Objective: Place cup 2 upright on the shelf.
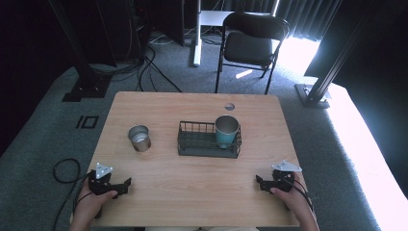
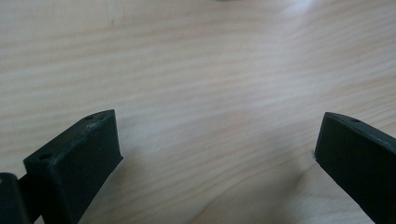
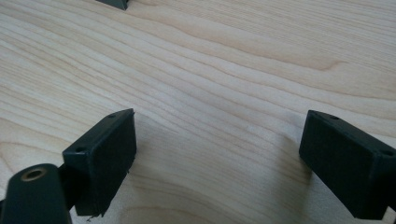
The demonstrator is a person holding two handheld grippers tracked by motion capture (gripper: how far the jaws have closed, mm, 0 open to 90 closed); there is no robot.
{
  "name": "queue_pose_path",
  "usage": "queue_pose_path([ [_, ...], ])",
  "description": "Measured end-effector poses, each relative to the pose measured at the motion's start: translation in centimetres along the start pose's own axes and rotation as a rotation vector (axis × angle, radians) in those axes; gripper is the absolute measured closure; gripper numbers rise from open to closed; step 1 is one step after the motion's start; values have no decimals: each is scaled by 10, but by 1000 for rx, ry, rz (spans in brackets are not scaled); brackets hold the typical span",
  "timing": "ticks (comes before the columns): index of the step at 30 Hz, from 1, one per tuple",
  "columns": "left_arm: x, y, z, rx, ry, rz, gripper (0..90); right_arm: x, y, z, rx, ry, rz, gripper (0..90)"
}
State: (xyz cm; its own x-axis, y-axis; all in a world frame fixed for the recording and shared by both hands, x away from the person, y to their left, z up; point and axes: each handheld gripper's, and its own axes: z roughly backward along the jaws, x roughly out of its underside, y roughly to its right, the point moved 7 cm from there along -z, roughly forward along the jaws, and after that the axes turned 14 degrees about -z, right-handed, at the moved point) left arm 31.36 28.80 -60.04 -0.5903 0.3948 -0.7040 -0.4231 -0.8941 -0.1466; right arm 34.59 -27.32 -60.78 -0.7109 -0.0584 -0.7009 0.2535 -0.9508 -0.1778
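A black wire basket (image 1: pixel 208 140) sits mid-table with a teal metal cup (image 1: pixel 226 131) standing upright in its right end. A silver metal cup (image 1: pixel 139 138) stands on the wood to the basket's left. My left gripper (image 1: pixel 126 184) rests near the front left corner of the table, jaws wide apart over bare wood (image 2: pixel 215 140). My right gripper (image 1: pixel 260 182) rests near the front right, also open with nothing between its fingers (image 3: pixel 219 149). Both point toward the table's middle.
The light wooden table (image 1: pixel 197 187) has a round cable hole (image 1: pixel 229 106) near its far edge. A black folding chair (image 1: pixel 250 43) stands beyond the table. Cables lie on the grey carpet at left (image 1: pixel 65 171). Dark frame posts stand at both sides.
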Motion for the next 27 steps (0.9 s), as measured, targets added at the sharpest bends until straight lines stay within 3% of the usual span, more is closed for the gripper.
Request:
queue_pose_path([
  [5, -15, 0, -1, 4, 47, -5, 8, 0, 0, 0, 0, 0, 0, 106],
  [21, -59, -3, -13, 20, 136, -42, 9, 0, 0, 0, 0, 0, 1, 106],
  [23, -59, -3, -13, 20, 136, -42, 9, 0, 0, 0, 0, 0, 1, 106],
  [24, -69, -5, -16, 15, 169, -38, 8, 0, 0, 0, 0, 0, 1, 106],
  [27, -77, -8, -20, 0, 186, -49, 9, 0, 0, 0, 1, 0, 0, 106],
])
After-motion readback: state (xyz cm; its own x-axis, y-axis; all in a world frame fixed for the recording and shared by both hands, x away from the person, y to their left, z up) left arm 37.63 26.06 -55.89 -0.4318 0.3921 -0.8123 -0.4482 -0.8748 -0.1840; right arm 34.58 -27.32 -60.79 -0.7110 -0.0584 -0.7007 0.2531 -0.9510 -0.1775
